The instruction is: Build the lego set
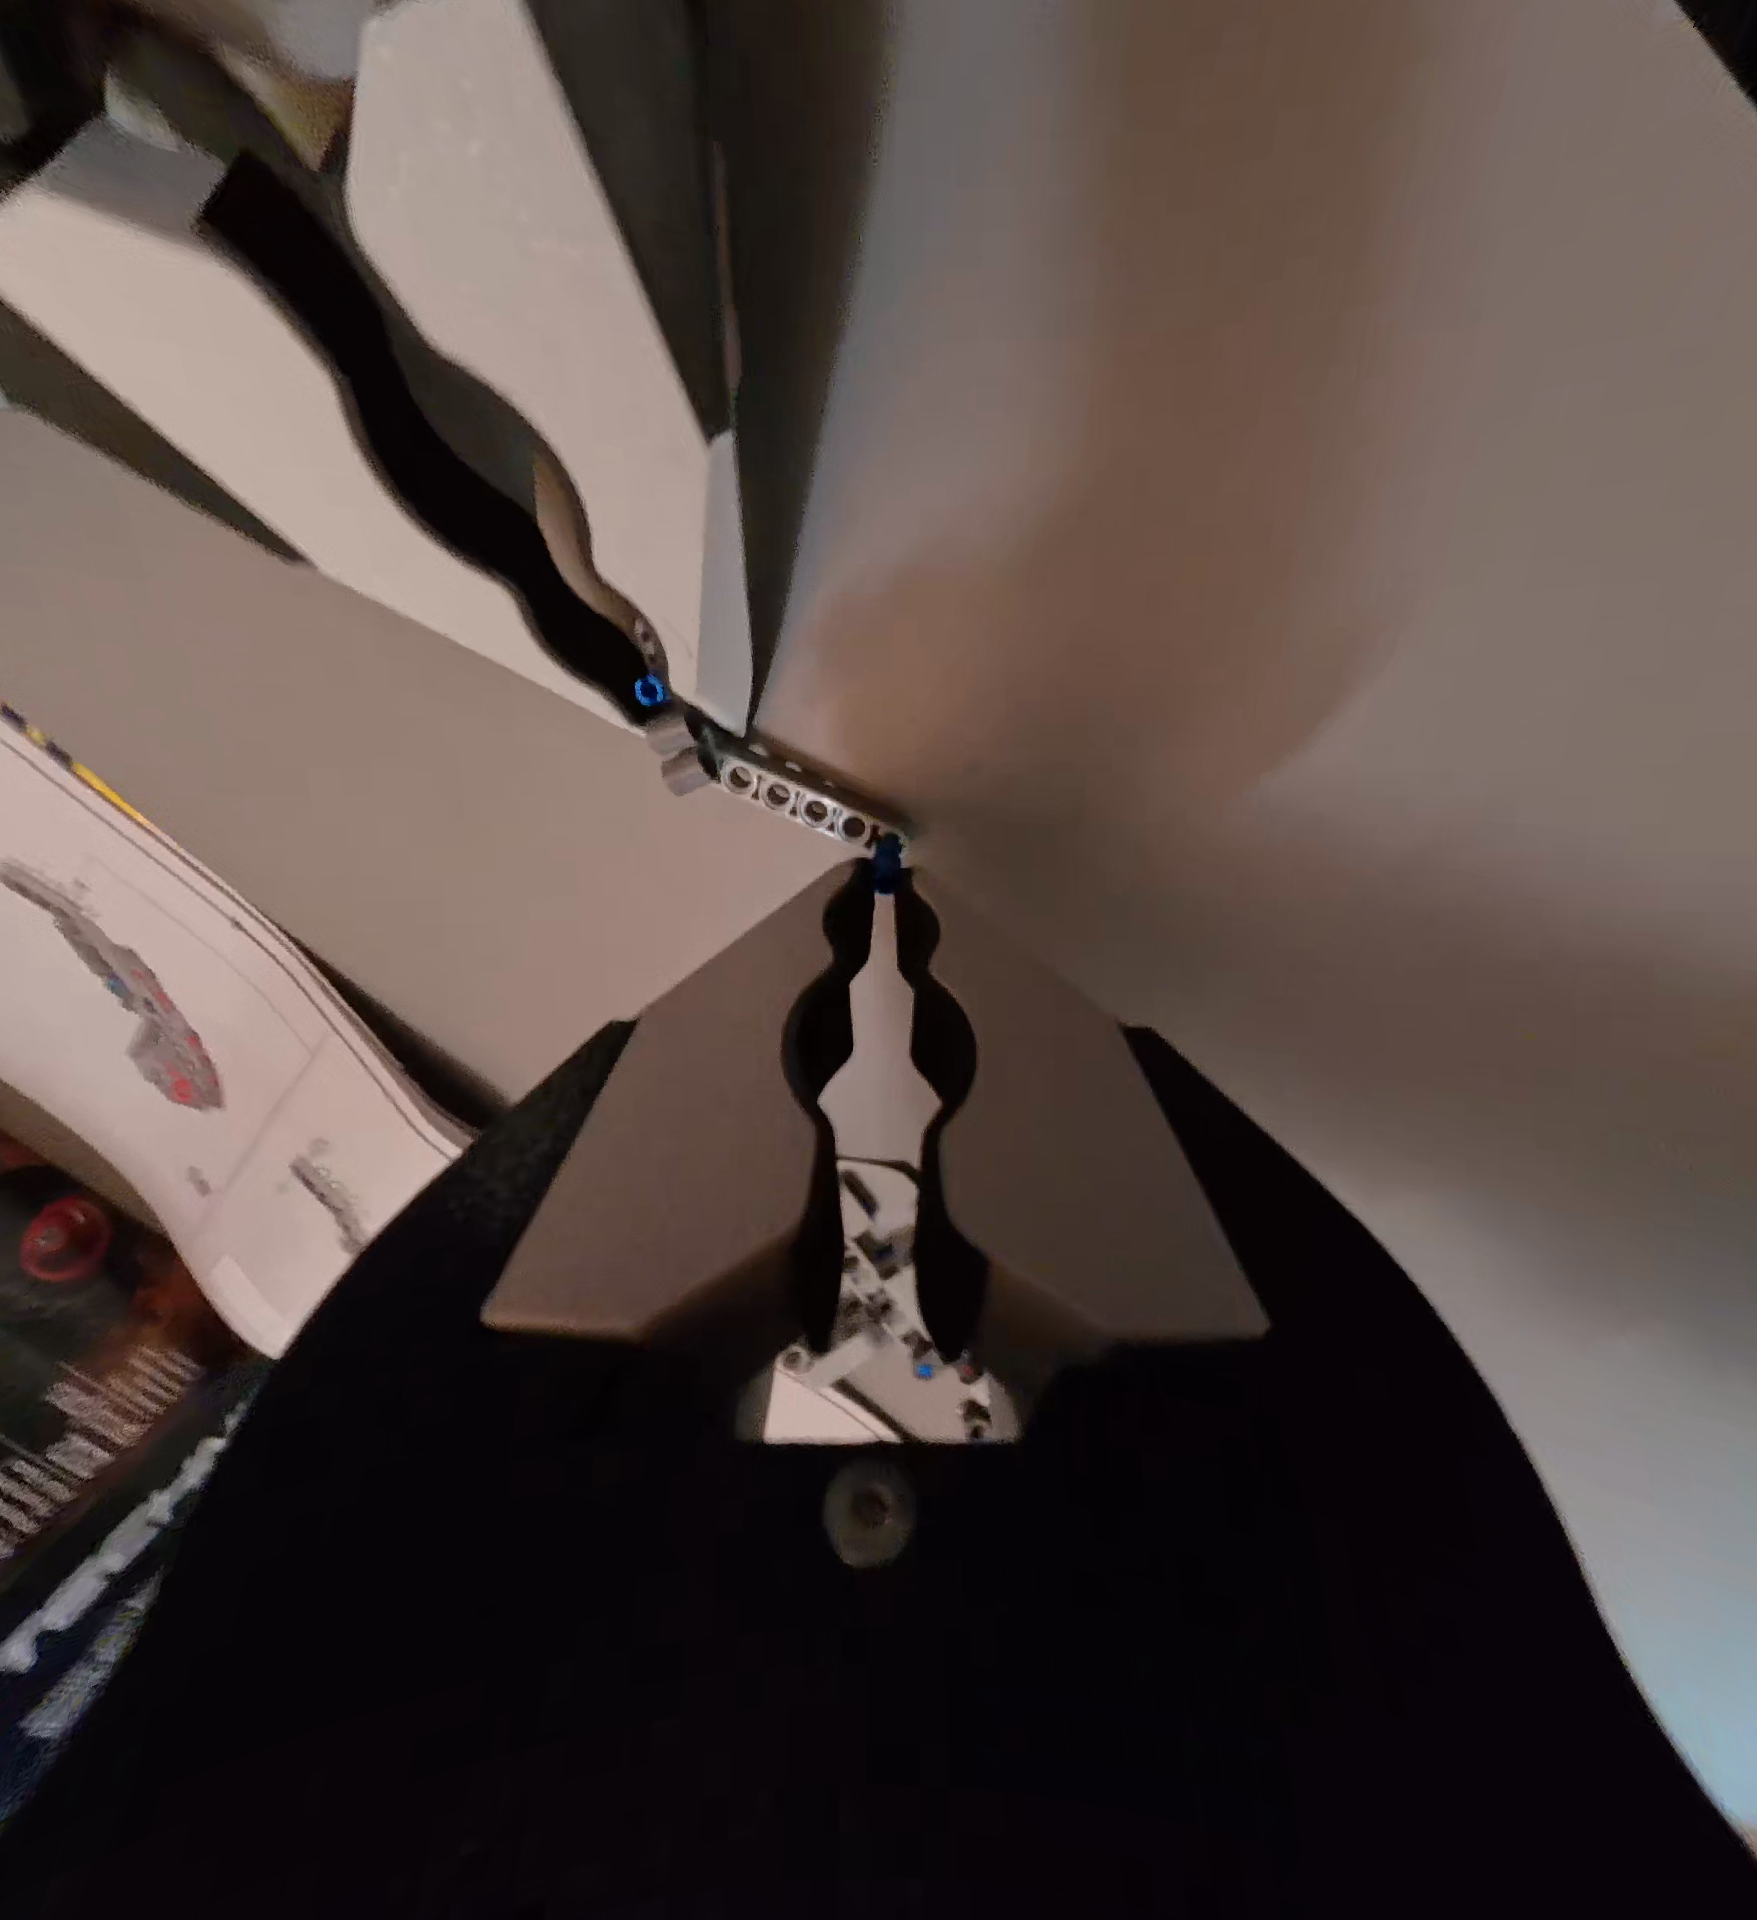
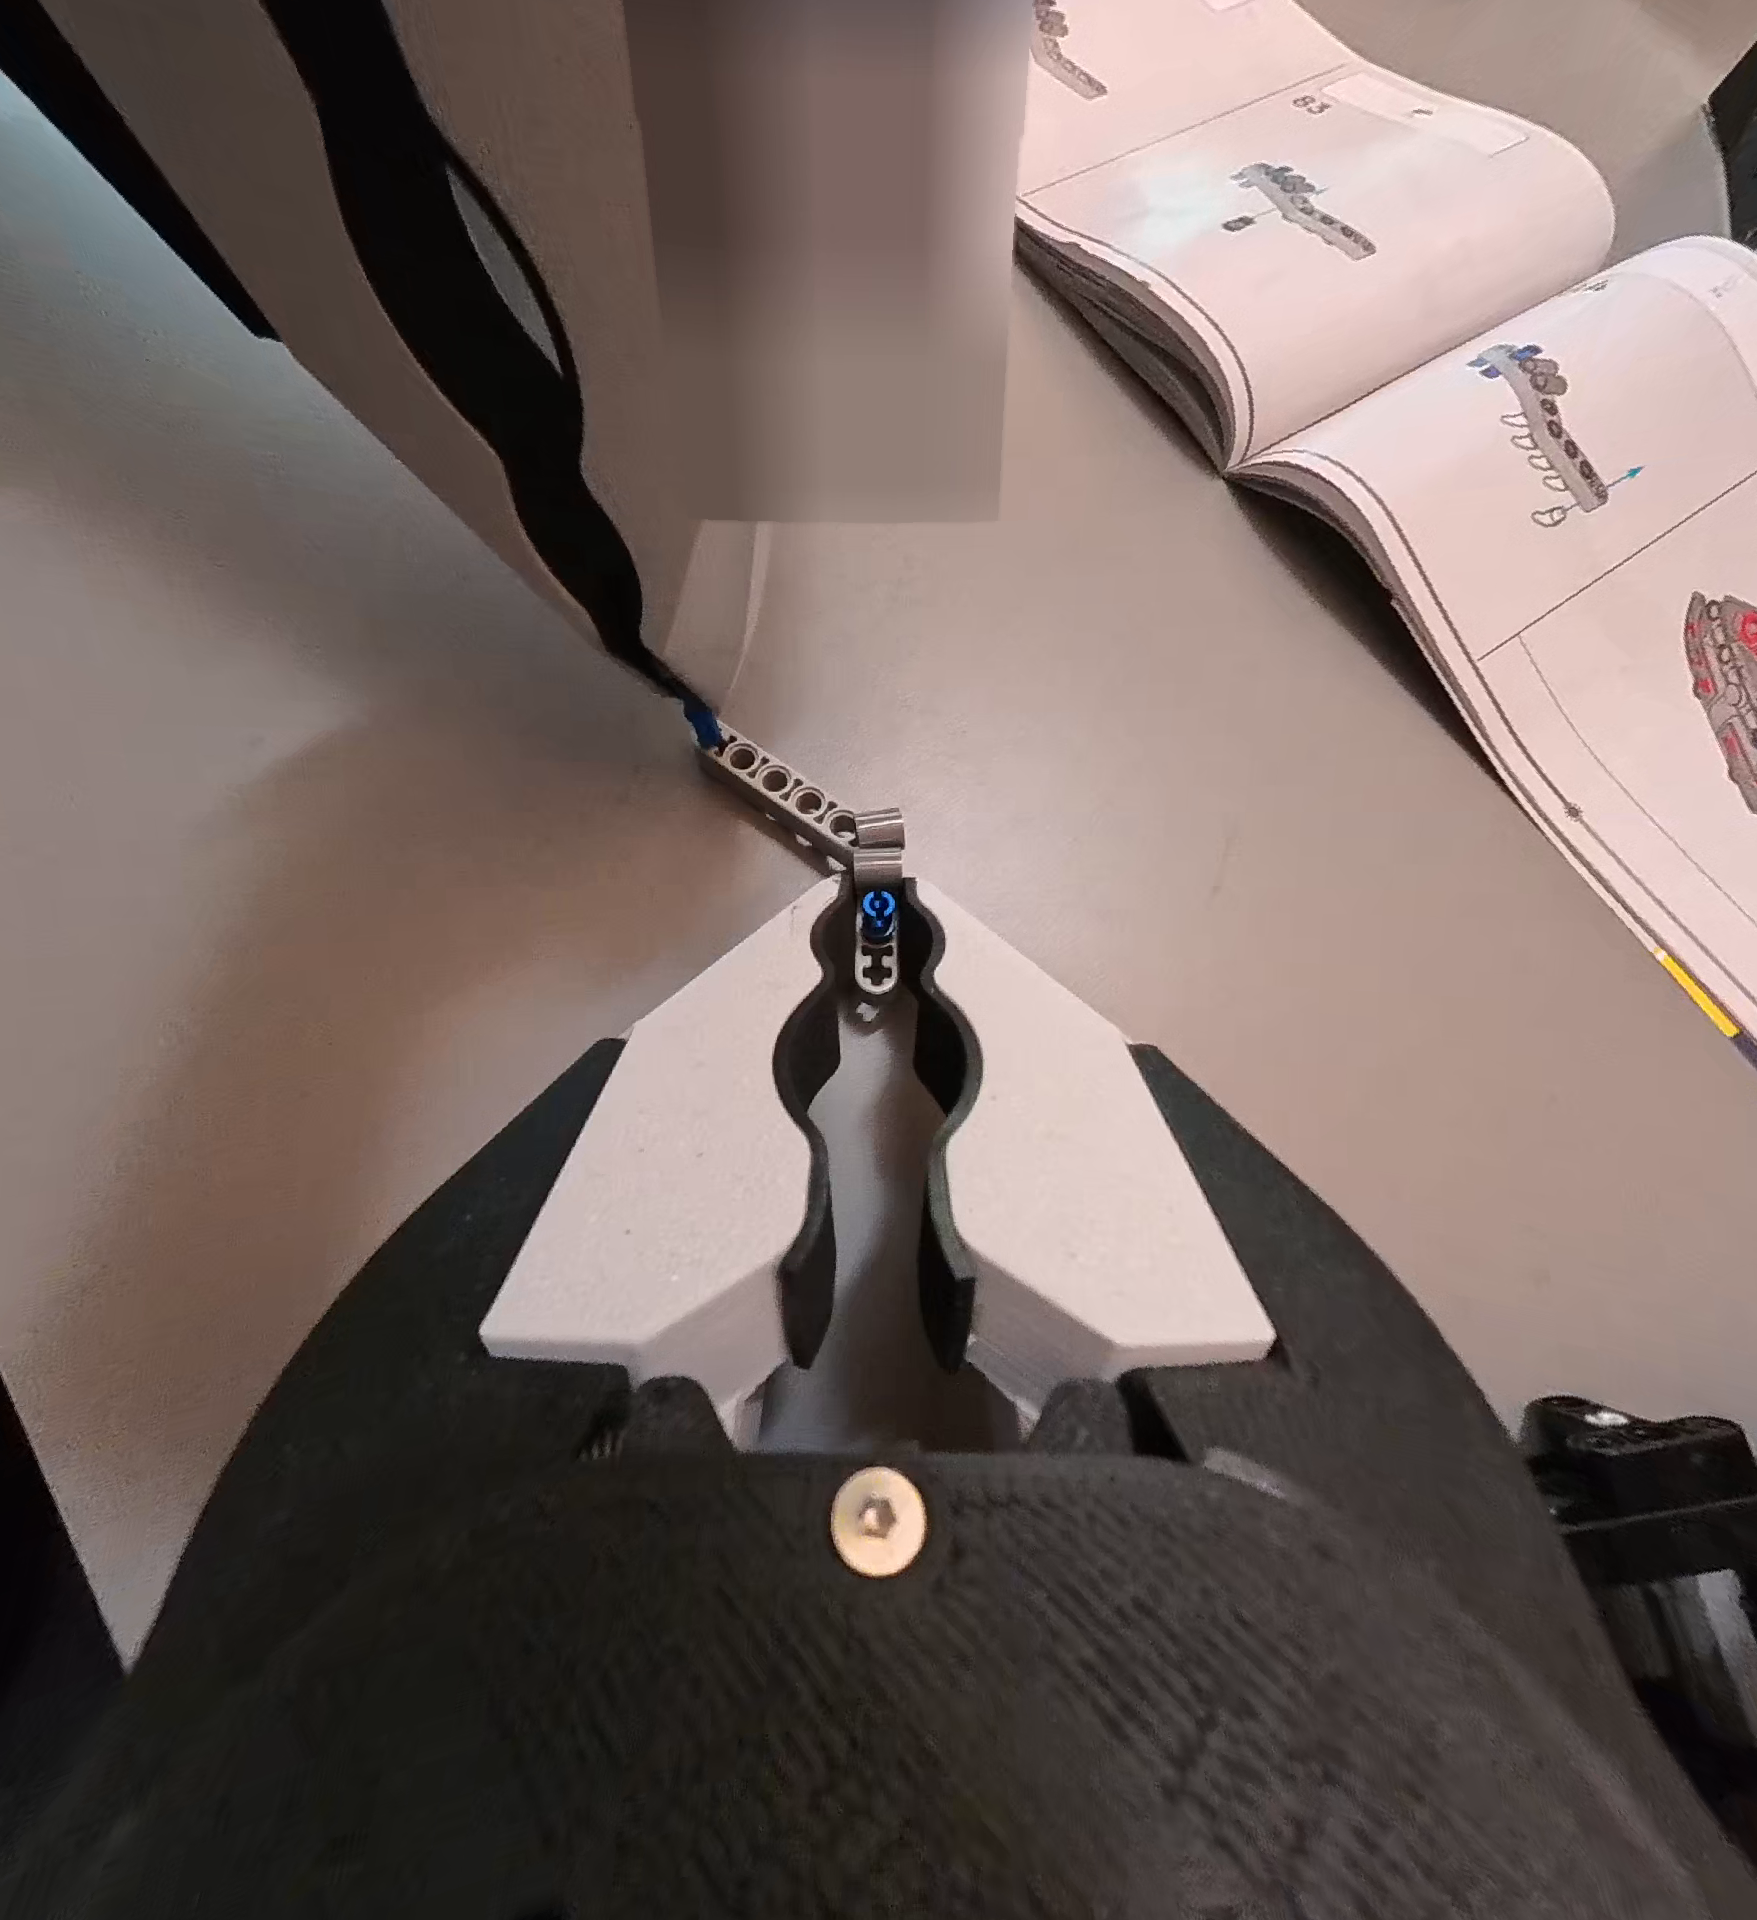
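Observation:
A long grey beam with a row of holes point(image 1: 801, 805) is held in the air between both grippers over the table. My left gripper point(image 1: 886, 878) is shut on a blue pin point(image 1: 886, 857) at one end of the beam. My right gripper point(image 2: 879, 914) is shut on a small grey link with a blue pin point(image 2: 876, 940). This link meets grey round connectors point(image 2: 879, 840) at the beam's other end point(image 2: 780, 795). The right gripper enters the left wrist view from the upper left point(image 1: 650, 696). The left gripper enters the right wrist view from the upper left point(image 2: 689, 712).
An open instruction booklet point(image 2: 1476, 416) lies on the table to the right; it also shows in the left wrist view point(image 1: 126, 987). A black box point(image 1: 22, 1455) and a red round piece point(image 1: 63, 1236) lie beside it. Loose pieces point(image 1: 884, 1299) lie below the left gripper. About 5 cm separates my left fingertips from my right. The red round piece point(image 1: 63, 1236) is about 25 cm from my right fingertips.

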A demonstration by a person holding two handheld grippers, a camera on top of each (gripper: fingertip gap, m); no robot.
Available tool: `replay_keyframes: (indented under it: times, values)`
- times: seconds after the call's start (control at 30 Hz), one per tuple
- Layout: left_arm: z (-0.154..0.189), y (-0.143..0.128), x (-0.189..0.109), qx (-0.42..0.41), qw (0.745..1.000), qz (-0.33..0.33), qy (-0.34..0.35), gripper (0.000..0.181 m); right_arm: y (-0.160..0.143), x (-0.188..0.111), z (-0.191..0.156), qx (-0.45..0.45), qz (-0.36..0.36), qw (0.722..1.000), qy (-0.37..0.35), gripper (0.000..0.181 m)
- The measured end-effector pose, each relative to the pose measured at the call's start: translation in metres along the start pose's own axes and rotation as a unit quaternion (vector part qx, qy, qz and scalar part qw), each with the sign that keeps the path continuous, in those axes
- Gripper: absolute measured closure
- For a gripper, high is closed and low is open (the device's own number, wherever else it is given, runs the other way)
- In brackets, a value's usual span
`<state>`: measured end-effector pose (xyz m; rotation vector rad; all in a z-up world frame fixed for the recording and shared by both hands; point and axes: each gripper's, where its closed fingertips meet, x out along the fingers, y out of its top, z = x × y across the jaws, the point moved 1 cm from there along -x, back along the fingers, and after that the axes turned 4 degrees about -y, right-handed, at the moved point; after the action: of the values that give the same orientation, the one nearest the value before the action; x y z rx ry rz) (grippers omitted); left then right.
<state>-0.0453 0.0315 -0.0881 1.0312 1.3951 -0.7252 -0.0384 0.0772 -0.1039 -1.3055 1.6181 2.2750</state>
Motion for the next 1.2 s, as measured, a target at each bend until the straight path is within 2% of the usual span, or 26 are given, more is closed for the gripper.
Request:
replay_keyframes:
  times: [0.1,0.2,0.37,0.47,0.57,0.77,1.0,1.1,1.2]
  values:
    - [-0.0001,0.0002,0.0002,-0.054,0.998,0.013,-0.025,0.18,0.0001,0.0001,0.0002,0.0,0.0,1.0,0.001,0.175]
    - [0.0002,0.0018,0.0,0.003,1.0,0.012,-0.013,0.18,0.0001,0.0001,0.0001,-0.002,0.0,1.0,-0.001,0.175]
    - [-0.0001,0.0022,-0.0001,0.098,0.994,-0.045,0.001,0.18,0.0001,0.0,0.0002,-0.001,0.0,1.0,0.0,0.175]
    - [0.0,0.0044,0.0005,0.118,0.991,-0.067,-0.008,0.18,0.0001,0.0,0.0002,-0.001,0.0,1.0,0.0,0.175]
    - [0.0008,0.0054,0.0021,0.04,0.998,-0.044,-0.034,0.181,0.0001,0.0,0.0002,-0.001,0.0,1.0,0.0,0.175]
    - [-0.0008,0.0032,0.0022,-0.102,0.989,0.074,-0.076,0.181,0.0001,0.0,0.0001,-0.001,0.0,1.0,-0.001,0.175]
    - [-0.0006,0.0025,0.0022,-0.21,0.968,0.11,-0.086,0.18,0.0001,0.0002,0.0003,0.002,0.0,1.0,0.002,0.175]
    - [-0.0004,0.0033,0.0024,-0.222,0.966,0.115,-0.066,0.18,0.0002,0.0003,0.0002,0.001,0.0,1.0,0.002,0.175]
    - [0.0003,0.0037,0.0024,-0.182,0.98,0.072,-0.034,0.18,0.0002,0.0003,0.0003,0.002,0.0,1.0,0.002,0.175]
